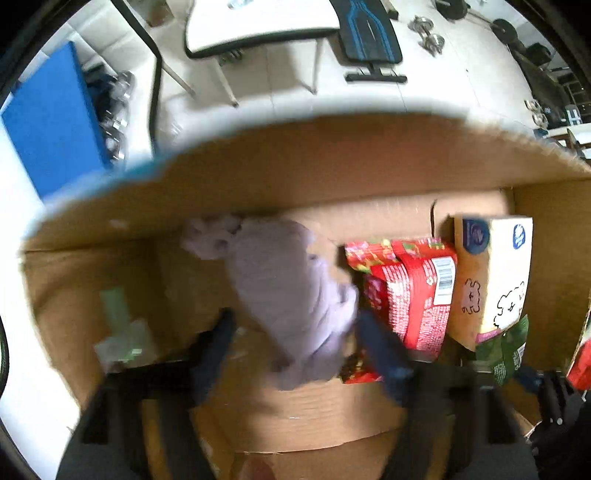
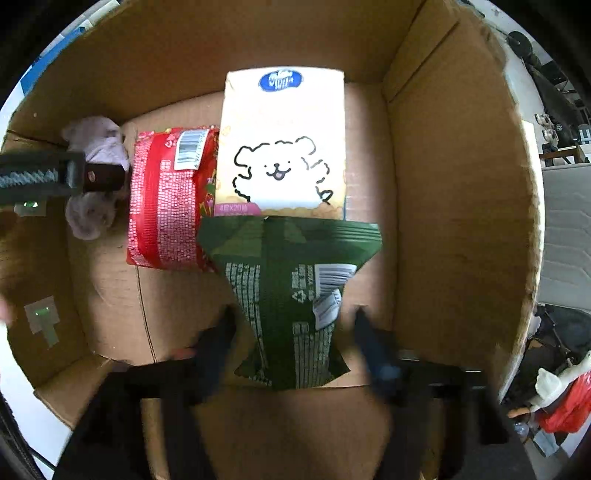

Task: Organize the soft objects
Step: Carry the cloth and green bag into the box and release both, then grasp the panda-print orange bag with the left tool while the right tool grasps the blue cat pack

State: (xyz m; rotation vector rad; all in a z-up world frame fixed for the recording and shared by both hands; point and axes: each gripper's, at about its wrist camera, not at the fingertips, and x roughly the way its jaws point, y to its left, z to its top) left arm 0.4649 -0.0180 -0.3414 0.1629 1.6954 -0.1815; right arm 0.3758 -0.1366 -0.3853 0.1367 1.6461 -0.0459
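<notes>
A cardboard box [image 1: 314,166] [image 2: 461,184] holds the soft things. A lilac cloth [image 1: 288,291] lies between the fingers of my left gripper [image 1: 295,317], whose jaws stand wide apart around it; it also shows at the box's left in the right wrist view [image 2: 96,147]. A green snack bag [image 2: 295,295] lies between the spread fingers of my right gripper [image 2: 293,317], not pinched. A red snack pack [image 2: 166,203] [image 1: 413,295] and a cream tissue pack with a dog drawing [image 2: 284,147] [image 1: 495,273] lie side by side behind it.
The left gripper's body [image 2: 55,173] reaches in from the left over the cloth. Beyond the box's far wall are a white table [image 1: 258,26], a blue panel [image 1: 48,122], a weight bench [image 1: 369,33] and dumbbells [image 1: 428,33] on the floor.
</notes>
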